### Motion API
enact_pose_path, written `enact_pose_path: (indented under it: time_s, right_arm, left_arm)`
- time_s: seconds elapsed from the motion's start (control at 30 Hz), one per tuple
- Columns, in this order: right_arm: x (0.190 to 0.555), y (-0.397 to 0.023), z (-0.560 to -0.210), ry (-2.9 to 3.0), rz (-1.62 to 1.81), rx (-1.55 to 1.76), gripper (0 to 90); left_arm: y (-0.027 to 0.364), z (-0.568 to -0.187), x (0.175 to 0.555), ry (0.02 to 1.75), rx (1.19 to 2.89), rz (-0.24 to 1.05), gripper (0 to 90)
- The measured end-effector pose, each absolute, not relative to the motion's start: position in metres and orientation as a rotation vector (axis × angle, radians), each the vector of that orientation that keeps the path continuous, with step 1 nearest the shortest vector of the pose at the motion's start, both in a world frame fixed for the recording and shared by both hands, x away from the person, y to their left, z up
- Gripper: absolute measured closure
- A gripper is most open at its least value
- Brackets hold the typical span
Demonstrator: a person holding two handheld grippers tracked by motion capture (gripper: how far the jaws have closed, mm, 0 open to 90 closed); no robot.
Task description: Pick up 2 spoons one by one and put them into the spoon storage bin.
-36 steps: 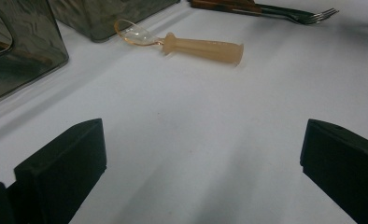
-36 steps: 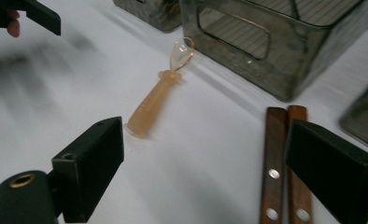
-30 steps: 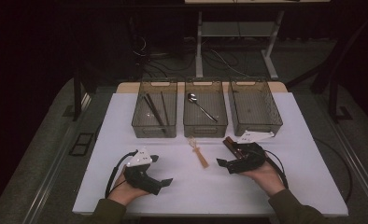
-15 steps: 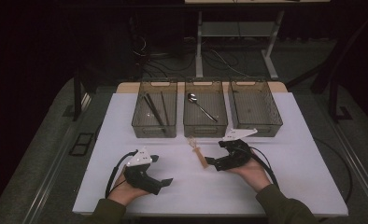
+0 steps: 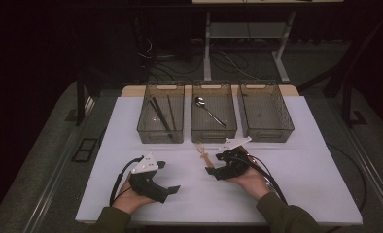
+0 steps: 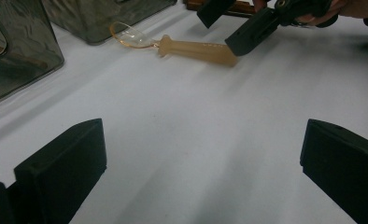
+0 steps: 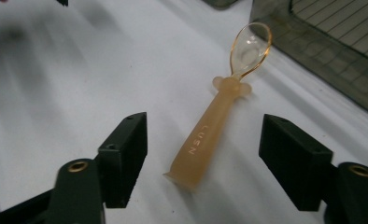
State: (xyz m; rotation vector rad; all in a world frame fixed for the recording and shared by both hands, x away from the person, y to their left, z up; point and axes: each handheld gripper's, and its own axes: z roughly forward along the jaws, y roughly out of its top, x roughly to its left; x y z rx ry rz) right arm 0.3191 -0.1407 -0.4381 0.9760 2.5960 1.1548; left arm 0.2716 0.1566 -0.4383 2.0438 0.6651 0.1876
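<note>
The right gripper has its jaws apart and just closing, straddling the handle end of the amber spoon without pressing on it, evidently lined up for a pickup. The spoon lies flat on the white counter, just before the middle bin. The left gripper rests well apart, jaws wide and empty.

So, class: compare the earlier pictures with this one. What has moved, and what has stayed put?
The right gripper has slid left across the table to the amber spoon. Its jaws have just been closing, with the spoon's handle between them but not yet pinched. The left gripper, the spoon and the three bins with their contents have stayed as they were.
</note>
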Motion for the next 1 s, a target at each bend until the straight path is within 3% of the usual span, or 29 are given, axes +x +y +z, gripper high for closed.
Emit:
enact_pose_path:
  time_s: [0.7,1.0]
  right_arm:
    - [0.31,-0.129,-0.446,2.621,1.011,0.898,71.2]
    - [0.31,-0.132,-0.447,2.62,1.035,0.893,73.1]
  left_arm:
    - [0.154,-0.439,0.27,0.65,2.058,0.182,0.0]
    - [0.154,-0.438,0.27,0.64,2.058,0.18,0.0]
